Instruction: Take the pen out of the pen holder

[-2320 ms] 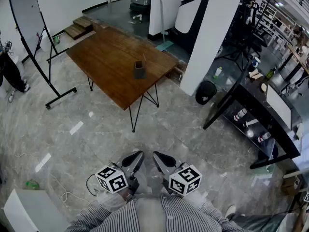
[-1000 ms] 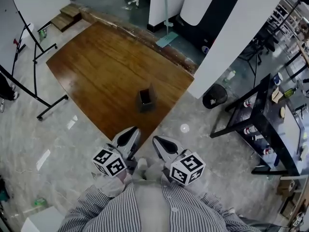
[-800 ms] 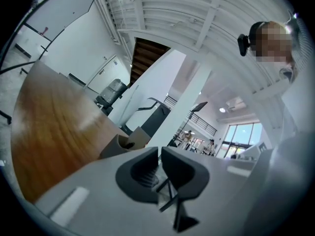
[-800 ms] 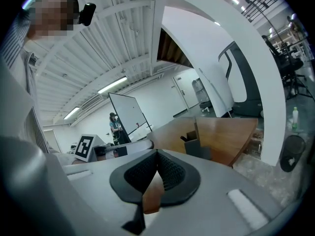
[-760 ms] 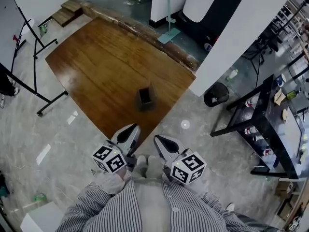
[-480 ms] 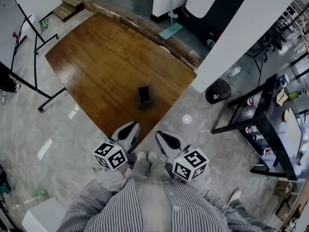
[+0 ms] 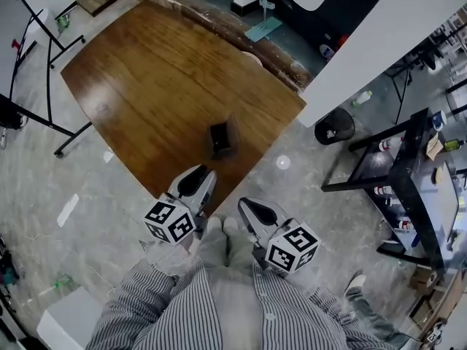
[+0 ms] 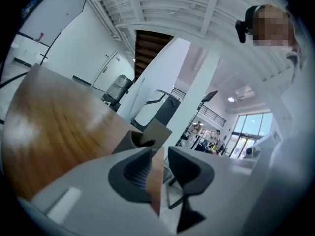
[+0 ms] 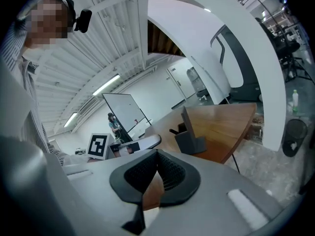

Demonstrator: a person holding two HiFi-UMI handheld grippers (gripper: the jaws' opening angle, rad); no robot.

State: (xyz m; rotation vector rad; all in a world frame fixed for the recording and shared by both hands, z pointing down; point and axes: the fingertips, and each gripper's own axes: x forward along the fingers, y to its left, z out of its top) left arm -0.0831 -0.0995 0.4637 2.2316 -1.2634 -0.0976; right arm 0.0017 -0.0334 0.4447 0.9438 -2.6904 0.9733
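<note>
A dark grey pen holder (image 7: 222, 138) stands on the brown wooden table (image 7: 146, 71), close to its near corner. In the right gripper view a dark pen tip (image 9: 174, 131) sticks out of the holder (image 9: 189, 134). My left gripper (image 7: 194, 178) reaches over the table's near edge, a short way in front of the holder. Its jaws are opening, with a clear gap and nothing between them (image 8: 160, 151); the holder (image 8: 142, 139) shows just beyond. My right gripper (image 7: 252, 211) hangs over the floor beside the corner, shut and empty (image 9: 157, 156).
A whiteboard stand (image 7: 29, 20) is left of the table. A white pillar (image 7: 365, 42), a black bin (image 7: 334, 128) and a black shelf unit (image 7: 408, 166) are to the right. A white box (image 7: 66, 327) sits on the floor at lower left.
The table and pen holder have drawn much closer. Both grippers have come forward; the left one now overlaps the table's near edge.
</note>
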